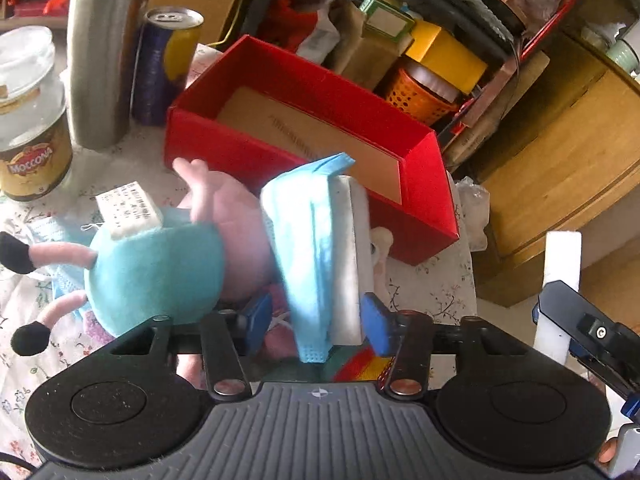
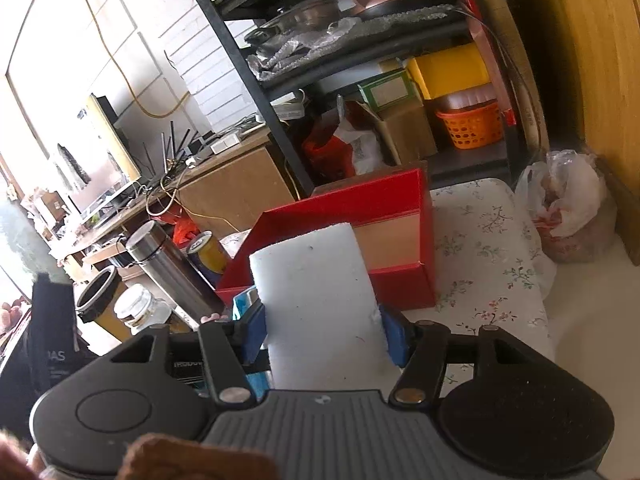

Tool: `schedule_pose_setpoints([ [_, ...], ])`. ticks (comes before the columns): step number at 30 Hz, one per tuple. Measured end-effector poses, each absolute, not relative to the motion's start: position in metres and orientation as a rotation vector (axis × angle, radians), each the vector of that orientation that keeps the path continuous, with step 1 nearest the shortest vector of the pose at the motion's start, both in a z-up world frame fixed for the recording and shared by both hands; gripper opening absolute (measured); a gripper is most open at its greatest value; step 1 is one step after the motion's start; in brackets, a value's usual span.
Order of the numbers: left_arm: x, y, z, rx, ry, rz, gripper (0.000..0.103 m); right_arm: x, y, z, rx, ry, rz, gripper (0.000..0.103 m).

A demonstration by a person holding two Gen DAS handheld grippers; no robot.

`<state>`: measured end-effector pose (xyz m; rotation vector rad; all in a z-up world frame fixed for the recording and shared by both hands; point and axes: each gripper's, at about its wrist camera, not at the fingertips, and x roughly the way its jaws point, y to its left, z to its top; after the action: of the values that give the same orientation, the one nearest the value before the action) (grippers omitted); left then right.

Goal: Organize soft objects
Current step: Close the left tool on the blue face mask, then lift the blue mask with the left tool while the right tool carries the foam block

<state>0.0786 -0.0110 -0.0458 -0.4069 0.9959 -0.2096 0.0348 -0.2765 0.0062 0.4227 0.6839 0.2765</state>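
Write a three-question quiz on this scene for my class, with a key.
1. True or false: the plush lies inside the red box.
2. What do the right fingers grip? A towel; B foam; C sock.
3. Name the blue thing between the left fingers.
Key: 1 false; 2 B; 3 mask.
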Motion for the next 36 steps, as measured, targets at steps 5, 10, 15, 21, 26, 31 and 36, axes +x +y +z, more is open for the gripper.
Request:
schedule_pose_setpoints([
  [5, 0.082, -0.014, -0.048, -0.41, 0.992, -0.186, 0.019, 0.034, -0.278, 0.001, 0.435, 0.7, 0.269, 0.03],
  [10, 0.074, -0.015, -0.037, -0.396, 0.965, -0.242, 0.008, 0.035, -0.279, -0.001, 0.447, 0.715, 0.264, 0.03],
  [15, 0.07, -0.008, -0.03, -0.444, 0.952, -0.263, 0.001, 0.035, -0.274, 0.002, 0.446, 0.712, 0.28, 0.03],
  [21, 0.06, 0.001, -0.011, -0.454, 0.889, -0.292, 0.0, 0.038, -0.272, 0.001, 0.443, 0.711, 0.284, 0.03],
  [26, 0.048, 0.009, 0.003, -0.458, 0.847, -0.303, 0.0, 0.038, -0.266, 0.003, 0.44, 0.708, 0.302, 0.03],
  [31, 0.043, 0.016, 0.011, -0.477, 0.815, -0.288, 0.0, 0.04, -0.264, 0.005, 0.454, 0.703, 0.305, 0.03],
  [36, 0.046, 0.02, 0.035, -0.509, 0.749, -0.305, 0.0, 0.042, -0.263, 0.013, 0.477, 0.676, 0.308, 0.03],
])
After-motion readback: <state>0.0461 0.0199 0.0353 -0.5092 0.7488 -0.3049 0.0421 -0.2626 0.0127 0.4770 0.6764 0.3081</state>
